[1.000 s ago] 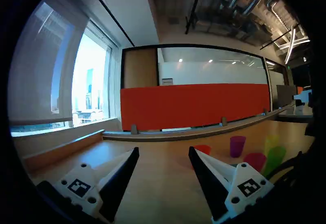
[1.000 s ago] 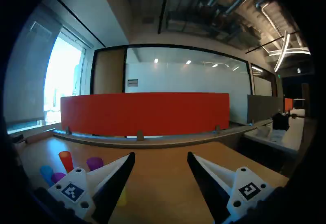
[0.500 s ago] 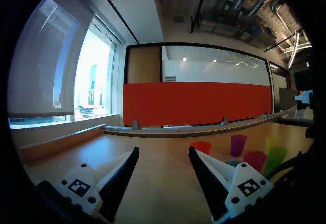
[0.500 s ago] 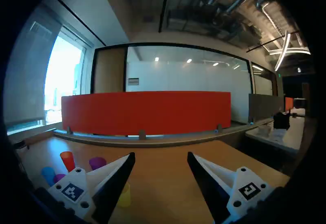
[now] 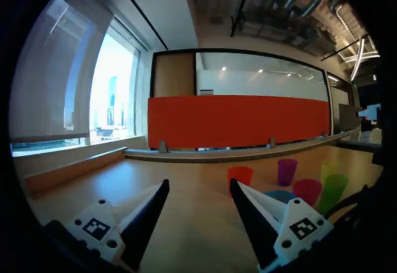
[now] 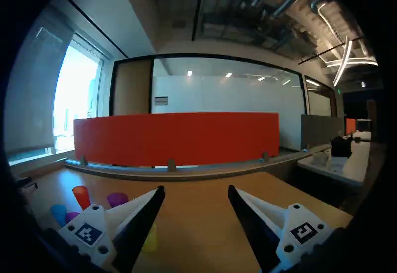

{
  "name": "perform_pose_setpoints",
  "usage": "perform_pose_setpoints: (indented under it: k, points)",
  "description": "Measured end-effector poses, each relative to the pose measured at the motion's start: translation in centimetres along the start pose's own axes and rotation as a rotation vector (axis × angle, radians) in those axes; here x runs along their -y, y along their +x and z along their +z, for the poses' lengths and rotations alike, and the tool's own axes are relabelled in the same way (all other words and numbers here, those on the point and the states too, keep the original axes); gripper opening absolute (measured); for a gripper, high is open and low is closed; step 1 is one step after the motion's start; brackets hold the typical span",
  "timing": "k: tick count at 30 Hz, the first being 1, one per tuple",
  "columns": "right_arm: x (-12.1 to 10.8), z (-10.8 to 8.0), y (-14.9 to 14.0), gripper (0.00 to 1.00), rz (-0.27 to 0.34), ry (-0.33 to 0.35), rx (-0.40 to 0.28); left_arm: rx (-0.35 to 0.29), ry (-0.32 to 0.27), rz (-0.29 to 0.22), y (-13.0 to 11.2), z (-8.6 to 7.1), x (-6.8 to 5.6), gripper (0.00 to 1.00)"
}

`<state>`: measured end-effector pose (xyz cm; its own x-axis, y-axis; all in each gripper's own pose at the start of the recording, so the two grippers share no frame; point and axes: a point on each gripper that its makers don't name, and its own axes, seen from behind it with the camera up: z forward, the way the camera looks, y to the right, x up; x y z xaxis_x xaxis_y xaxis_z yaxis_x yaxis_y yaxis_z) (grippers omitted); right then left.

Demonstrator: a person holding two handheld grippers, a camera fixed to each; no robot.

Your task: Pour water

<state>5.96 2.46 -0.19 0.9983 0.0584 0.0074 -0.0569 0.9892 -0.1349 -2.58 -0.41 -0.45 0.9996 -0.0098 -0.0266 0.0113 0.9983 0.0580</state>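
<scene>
The left gripper [image 5: 197, 199] had its jaws spread wide, with nothing held or touched and only bare table [image 5: 198, 173] in the gap. The red cup [image 5: 240, 175] stood upright at about 2 o'clock from that gap, just past the tip of the finger on that side. The rest of the cluster ran toward 3 o'clock: the purple cup [image 5: 287, 171] farther back, the blue cup [image 5: 279, 195] and pink cup [image 5: 307, 190] nearer and partly hidden by the finger, then the yellow cup [image 5: 329, 169] and green cup [image 5: 335, 191]. Whether any cup held water could not be told. The right gripper [image 6: 196, 201] was likewise wide open and empty over the same table. In its view the yellow cup [image 6: 150, 238] sat low at 7 o'clock, partly behind the finger on that side, while the purple cup [image 6: 117, 199], red cup [image 6: 81, 196], pink cup [image 6: 71, 217] and blue cup [image 6: 58, 213] were grouped toward 9 o'clock. An orange divider [image 5: 238, 121] closed the table's far edge at 12 o'clock, and a bright window [image 5: 111, 104] lay at 10 o'clock.
</scene>
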Motion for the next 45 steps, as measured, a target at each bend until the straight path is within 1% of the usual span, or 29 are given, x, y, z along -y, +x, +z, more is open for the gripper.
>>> perform_pose_setpoints:
  k: [8,18,26,29,32,38,45]
  points:
    - [-0.6,-0.3,-0.2,0.99,0.008,-0.003,0.003,0.024,0.004,-0.008,-0.6,0.1,0.4,0.9]
    - [-1.0,-0.8,-0.2,0.99,0.003,-0.003,-0.005,0.028,-0.005,-0.006,-0.7,0.2,0.1,0.9]
    - [-1.2,-1.4,-0.3,0.99,-0.017,-0.004,-0.038,0.028,-0.006,-0.006,-0.7,0.1,0.2,0.9]
    - [-1.5,-1.4,-0.3,0.99,-0.021,-0.021,-0.058,0.028,-0.006,-0.005,-0.7,0.1,0.2,0.9]
    - [-1.3,-1.3,-0.4,0.99,-0.031,-0.016,-0.08,0.028,-0.006,-0.006,-0.7,0.1,0.2,0.9]
    - [-0.4,-1.3,-1.5,0.99,-0.052,0.016,-0.109,0.028,-0.006,-0.006,-0.8,0.0,0.2,0.9]
    - [-0.4,-1.3,-4.0,0.99,-0.054,0.027,-0.105,0.028,-0.006,-0.005,-0.7,0.0,0.2,0.9]
